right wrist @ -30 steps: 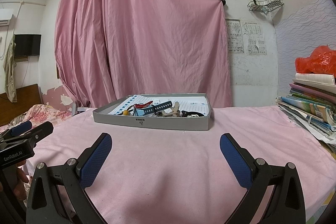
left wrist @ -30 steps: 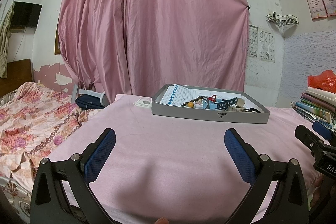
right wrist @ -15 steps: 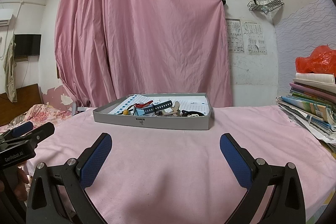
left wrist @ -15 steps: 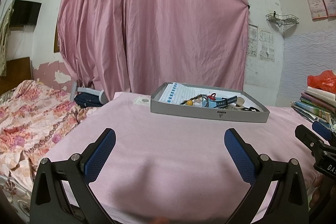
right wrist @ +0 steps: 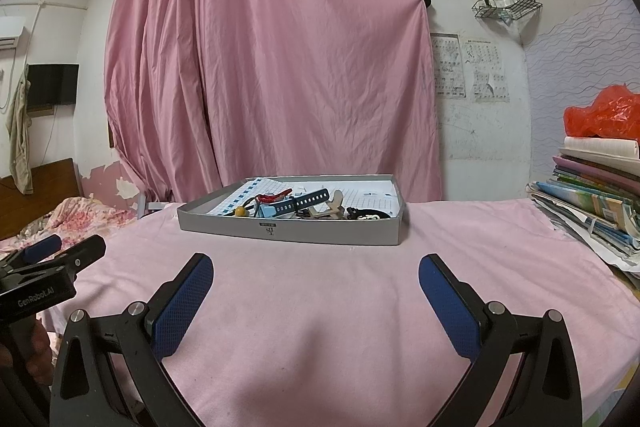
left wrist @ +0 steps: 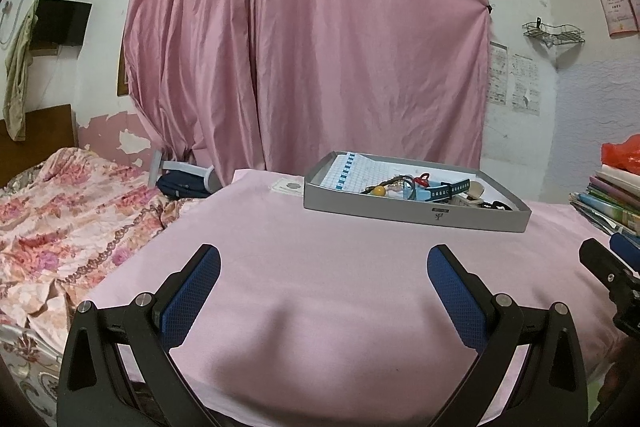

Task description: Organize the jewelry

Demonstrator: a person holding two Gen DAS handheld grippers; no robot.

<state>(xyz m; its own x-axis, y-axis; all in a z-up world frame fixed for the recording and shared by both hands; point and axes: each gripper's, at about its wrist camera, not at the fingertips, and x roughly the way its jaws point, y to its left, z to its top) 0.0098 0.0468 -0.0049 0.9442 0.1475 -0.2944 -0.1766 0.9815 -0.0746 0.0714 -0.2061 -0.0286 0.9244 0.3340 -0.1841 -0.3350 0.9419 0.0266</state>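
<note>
A shallow grey tray [left wrist: 384,213] [right wrist: 320,231] sits at the far side of a table covered in pink cloth. Inside lies a tangle of jewelry: a blue perforated strap [left wrist: 450,187] [right wrist: 308,202], a yellow bead [left wrist: 378,191] [right wrist: 239,211], a red piece [right wrist: 276,194], a beige clip [right wrist: 336,205] and black items [right wrist: 366,214]. My left gripper [left wrist: 323,269] hovers open over the cloth, well short of the tray. My right gripper [right wrist: 315,277] is also open and empty, facing the tray's front wall. Each gripper shows at the edge of the other's view.
A stack of books and papers [right wrist: 592,195] with an orange bag [right wrist: 604,117] on top stands at the table's right. A small packet [left wrist: 289,186] lies left of the tray. A bed with a floral cover [left wrist: 60,211] borders the left side. A pink curtain [right wrist: 280,67] hangs behind.
The left wrist view has shifted a little, so the tray sits slightly lower and further right. The right gripper has hardly moved. Both stay open.
</note>
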